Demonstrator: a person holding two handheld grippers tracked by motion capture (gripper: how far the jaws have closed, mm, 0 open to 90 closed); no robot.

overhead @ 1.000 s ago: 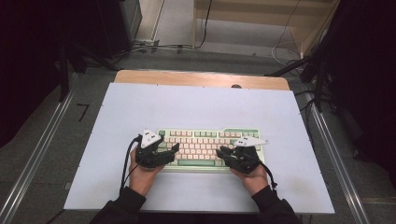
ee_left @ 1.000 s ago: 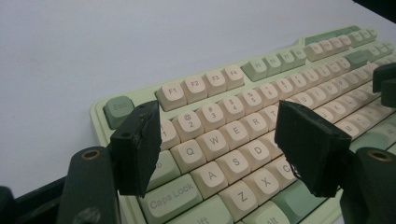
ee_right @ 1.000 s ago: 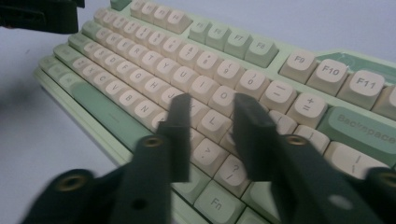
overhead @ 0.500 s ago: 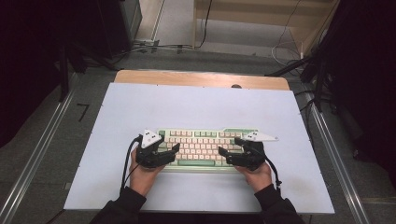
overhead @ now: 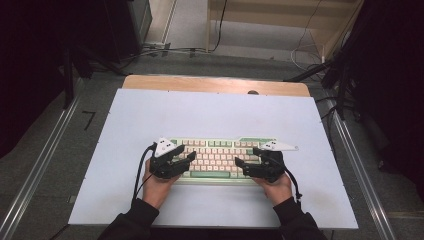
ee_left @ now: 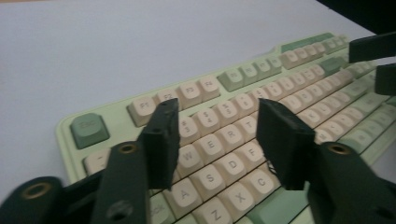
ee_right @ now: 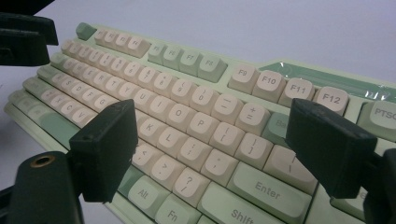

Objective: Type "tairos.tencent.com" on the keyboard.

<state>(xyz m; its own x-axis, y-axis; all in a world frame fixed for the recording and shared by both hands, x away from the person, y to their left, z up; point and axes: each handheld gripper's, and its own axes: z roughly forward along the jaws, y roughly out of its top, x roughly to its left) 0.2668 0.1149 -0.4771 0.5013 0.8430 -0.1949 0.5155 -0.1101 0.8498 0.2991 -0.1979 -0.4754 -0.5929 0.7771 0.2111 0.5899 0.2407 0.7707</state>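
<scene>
A pale green keyboard with cream keys lies on the white table near the person's side. My left gripper hovers over its left end, jaws pointing right above the letter keys. Its jaws have just been closing, and in the left gripper view the left gripper is still open with nothing between the pads. My right gripper hangs over the right end, pointing left. Its jaws have opened wide, and the right gripper is open above the punctuation keys, gripping nothing.
The white table top has a wooden strip at its far edge. Metal rails run along both sides on the grey floor. Cables and dark stands sit beyond the table.
The right gripper has shifted slightly to the right and its jaws have spread. The left gripper's jaws have drawn closer together while the hand stayed put.
</scene>
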